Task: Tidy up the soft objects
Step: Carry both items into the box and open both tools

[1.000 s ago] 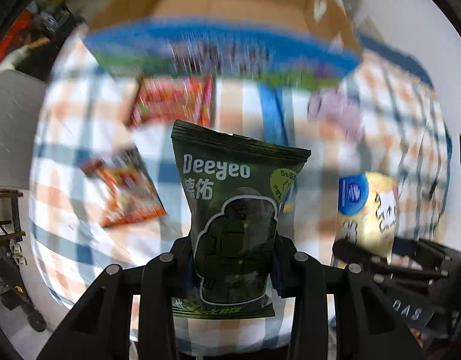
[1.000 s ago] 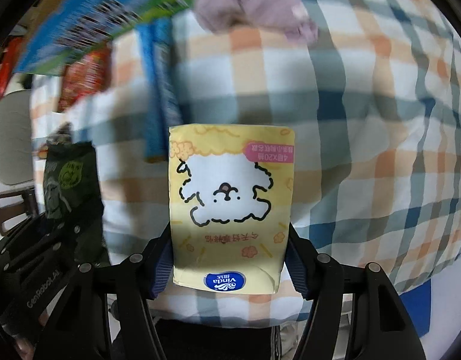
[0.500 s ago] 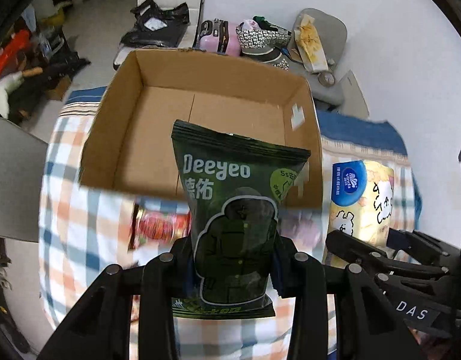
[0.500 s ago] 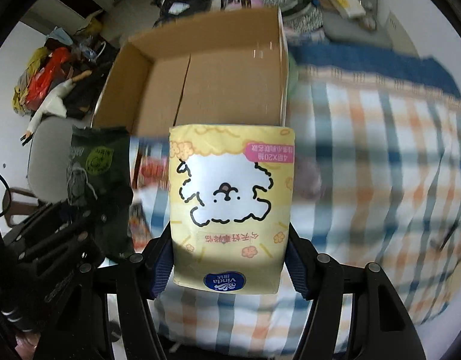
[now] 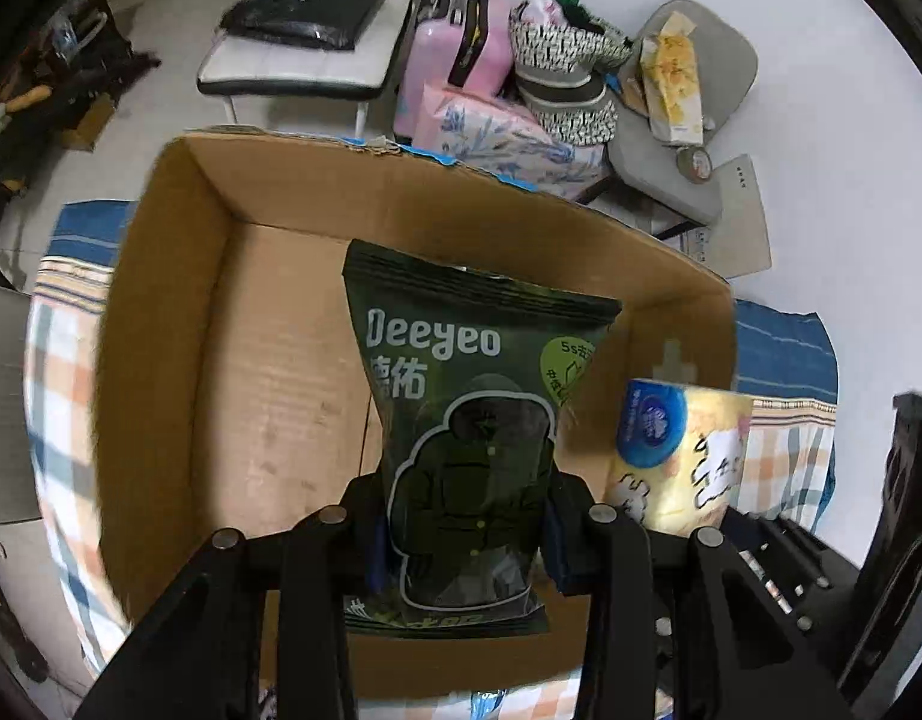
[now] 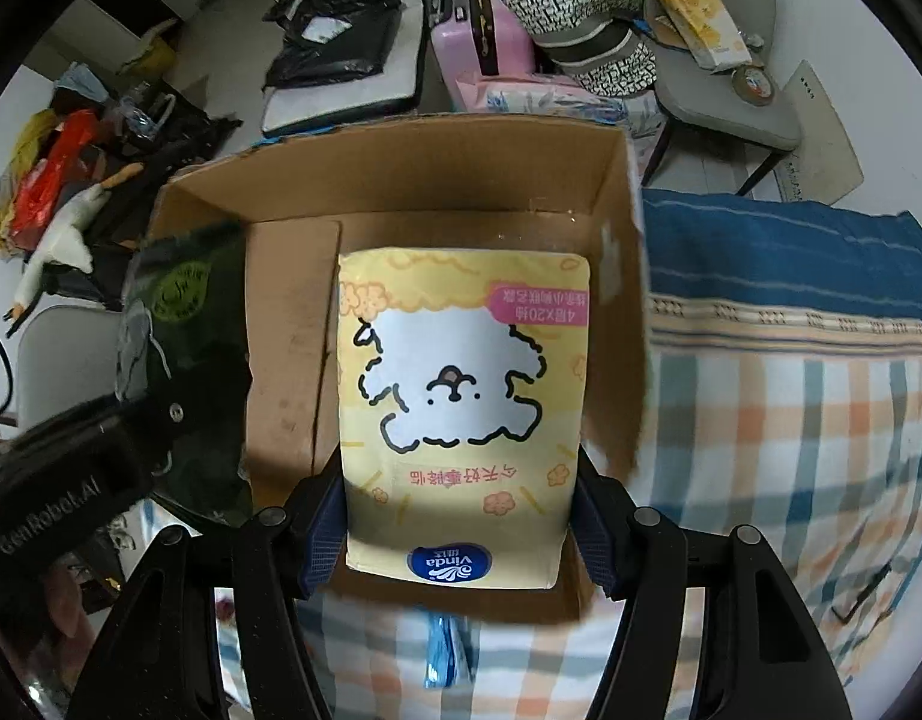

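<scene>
My left gripper (image 5: 464,546) is shut on a dark green Deeyeo wipes pack (image 5: 470,420) and holds it upright over the open cardboard box (image 5: 179,324). My right gripper (image 6: 458,531) is shut on a yellow Vinda tissue pack (image 6: 461,396) with a white dog drawing, held over the same box (image 6: 293,324), toward its right side. The tissue pack also shows at the right of the left wrist view (image 5: 683,456), and the green pack at the left of the right wrist view (image 6: 179,360). The box floor that shows is bare.
The box stands on a checked cloth (image 6: 791,432) with a blue striped cloth (image 6: 779,252) behind. A blue wrapper (image 6: 443,648) lies on the cloth before the box. Beyond are a pink suitcase (image 5: 455,54), chairs, bags and floor clutter.
Both grippers have risen and moved forward from above the checked cloth to over the open box, each still holding its pack. The loose snack packs on the cloth have dropped out of view.
</scene>
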`<action>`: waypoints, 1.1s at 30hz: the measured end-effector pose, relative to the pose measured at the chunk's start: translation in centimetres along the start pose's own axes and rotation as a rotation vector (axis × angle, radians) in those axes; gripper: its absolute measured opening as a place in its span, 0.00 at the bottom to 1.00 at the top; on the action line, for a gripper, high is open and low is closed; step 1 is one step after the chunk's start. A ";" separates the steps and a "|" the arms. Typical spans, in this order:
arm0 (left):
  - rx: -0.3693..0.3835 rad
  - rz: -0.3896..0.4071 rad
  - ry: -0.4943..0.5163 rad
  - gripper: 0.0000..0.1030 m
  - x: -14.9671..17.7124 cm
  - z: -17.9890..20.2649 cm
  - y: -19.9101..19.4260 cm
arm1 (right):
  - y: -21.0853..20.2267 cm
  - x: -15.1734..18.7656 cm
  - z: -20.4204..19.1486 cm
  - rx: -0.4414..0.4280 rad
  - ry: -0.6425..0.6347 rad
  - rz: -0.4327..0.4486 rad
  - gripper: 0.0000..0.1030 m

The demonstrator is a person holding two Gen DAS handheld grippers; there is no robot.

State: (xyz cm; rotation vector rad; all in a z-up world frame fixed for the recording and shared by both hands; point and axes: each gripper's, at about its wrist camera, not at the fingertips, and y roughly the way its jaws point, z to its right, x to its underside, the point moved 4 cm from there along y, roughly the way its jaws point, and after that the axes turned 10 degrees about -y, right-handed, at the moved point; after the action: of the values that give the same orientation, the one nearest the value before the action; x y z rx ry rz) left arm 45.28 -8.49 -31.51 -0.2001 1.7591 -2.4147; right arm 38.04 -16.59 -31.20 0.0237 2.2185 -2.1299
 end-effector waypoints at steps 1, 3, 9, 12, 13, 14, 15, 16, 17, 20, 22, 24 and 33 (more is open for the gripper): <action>0.004 -0.012 -0.004 0.34 -0.4 0.0 0.5 | 0.8 -0.8 0.2 0.002 0.004 -0.008 0.65; 0.005 -0.051 -0.003 0.34 -1.4 0.0 2.1 | 2.3 -3.0 0.6 -0.003 0.017 -0.034 0.65; 0.021 -0.137 -0.001 0.34 -3.0 0.3 5.6 | 5.6 -8.0 1.4 0.001 0.033 -0.072 0.65; 0.011 -0.152 0.017 0.35 -3.1 0.7 6.4 | 6.9 -9.5 1.4 0.014 0.026 -0.091 0.65; -0.003 -0.150 0.015 0.35 -3.2 0.7 6.6 | 7.4 -9.8 1.5 0.020 0.024 -0.097 0.65; -0.023 -0.149 0.014 0.35 -3.5 0.7 6.9 | 7.8 -10.1 1.6 0.021 0.022 -0.104 0.65; -0.040 -0.151 0.016 0.35 -3.5 0.6 7.0 | 8.3 -10.3 1.7 0.017 0.023 -0.109 0.65; -0.053 -0.152 0.022 0.35 -3.5 0.6 7.1 | 8.6 -10.5 1.8 0.009 0.028 -0.110 0.65; -0.063 -0.149 0.036 0.35 -3.4 0.8 7.1 | 9.1 -10.6 2.0 0.007 0.033 -0.120 0.65; -0.088 -0.126 0.060 0.42 -3.2 0.8 6.9 | 10.0 -10.9 2.6 0.011 0.050 -0.127 0.67; -0.092 -0.118 0.069 0.55 -3.3 0.6 6.7 | 10.3 -10.9 2.7 0.015 0.050 -0.127 0.67; -0.112 -0.097 0.089 0.69 -3.1 0.5 6.2 | 10.3 -10.9 2.8 0.019 0.049 -0.124 0.68; -0.164 0.018 0.135 0.86 -1.2 -1.0 2.5 | 8.4 -9.8 0.9 0.053 0.028 -0.101 0.93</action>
State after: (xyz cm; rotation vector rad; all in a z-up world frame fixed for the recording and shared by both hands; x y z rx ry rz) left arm 46.34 -8.08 -34.22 -0.0395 2.0096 -2.3210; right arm 48.30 -16.78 -39.09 -0.0570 2.2228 -2.2533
